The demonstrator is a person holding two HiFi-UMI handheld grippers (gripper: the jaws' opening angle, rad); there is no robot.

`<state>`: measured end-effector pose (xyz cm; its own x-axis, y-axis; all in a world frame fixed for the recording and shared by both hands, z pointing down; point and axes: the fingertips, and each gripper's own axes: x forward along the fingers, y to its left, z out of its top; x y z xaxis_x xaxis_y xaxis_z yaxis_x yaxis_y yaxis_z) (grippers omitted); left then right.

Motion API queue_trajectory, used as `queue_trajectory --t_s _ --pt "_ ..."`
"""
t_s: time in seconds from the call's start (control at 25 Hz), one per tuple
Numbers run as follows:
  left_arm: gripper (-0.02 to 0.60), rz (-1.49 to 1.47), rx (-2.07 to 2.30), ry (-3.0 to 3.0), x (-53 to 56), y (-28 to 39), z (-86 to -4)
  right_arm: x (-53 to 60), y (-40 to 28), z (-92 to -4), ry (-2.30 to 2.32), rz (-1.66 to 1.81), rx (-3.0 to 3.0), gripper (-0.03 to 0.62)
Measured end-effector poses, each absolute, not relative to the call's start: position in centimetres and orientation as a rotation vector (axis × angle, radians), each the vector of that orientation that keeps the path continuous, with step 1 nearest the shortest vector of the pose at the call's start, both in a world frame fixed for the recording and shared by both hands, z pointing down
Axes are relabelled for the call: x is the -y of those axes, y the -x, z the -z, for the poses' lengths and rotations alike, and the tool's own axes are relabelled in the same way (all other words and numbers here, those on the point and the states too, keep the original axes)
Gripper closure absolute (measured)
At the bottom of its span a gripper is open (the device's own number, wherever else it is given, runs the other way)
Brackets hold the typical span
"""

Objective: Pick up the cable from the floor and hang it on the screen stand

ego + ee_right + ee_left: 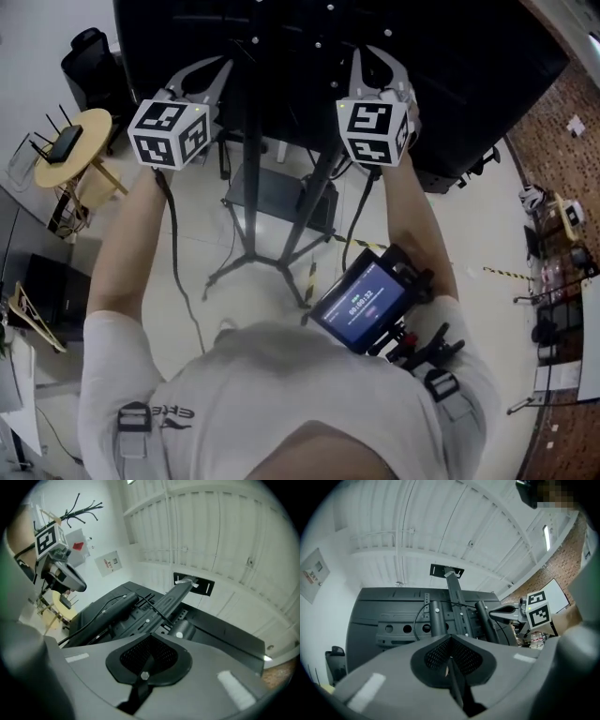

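Hanging status: thin black cable loops over the bracket bars on the back of the screen, well off the floor; looks hung, my read only
Cable seat: runs along one bar and crosses the centre post of the screen stand; loose loop, nothing visibly ties it
Left claw: jaws together, nothing between them, raised just in front of the bracket
Right claw: jaws together, empty, about level with the other, near the centre post
Step in hand: likely the pull-away, cable already up
Do well: back both off straight, no sideways sweep, so a tip can't hook the loop and drag it down
Watch: cords hanging from the claws pass near the tripod legs; keep them off
Check: if the loop sags, nudge it deeper behind a bar
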<state>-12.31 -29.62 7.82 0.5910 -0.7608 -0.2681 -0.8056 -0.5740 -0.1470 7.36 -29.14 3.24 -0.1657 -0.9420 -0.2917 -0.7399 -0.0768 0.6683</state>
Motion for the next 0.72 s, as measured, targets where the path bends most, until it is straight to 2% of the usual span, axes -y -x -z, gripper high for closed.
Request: queue_trajectory --t_s 0.2,0.44,0.72 --pt "0.578 -0.215 -1.421 2.563 25.5 8.9 -11.1 26.2 -11.4 -6.6 -1.78 0.962 2.107 0.58" --pt "0.578 -0.201 -1.56 2.541 22.7 9.0 -14.9 25.5 -11.3 -11.7 -1.674 0.865 2.229 0.58" --pt "0.578 -0.157 -1.665 2.5 16.6 5.4 -17.5 21.5 -15.2 -15.4 -1.615 0.71 2.37 0.58"
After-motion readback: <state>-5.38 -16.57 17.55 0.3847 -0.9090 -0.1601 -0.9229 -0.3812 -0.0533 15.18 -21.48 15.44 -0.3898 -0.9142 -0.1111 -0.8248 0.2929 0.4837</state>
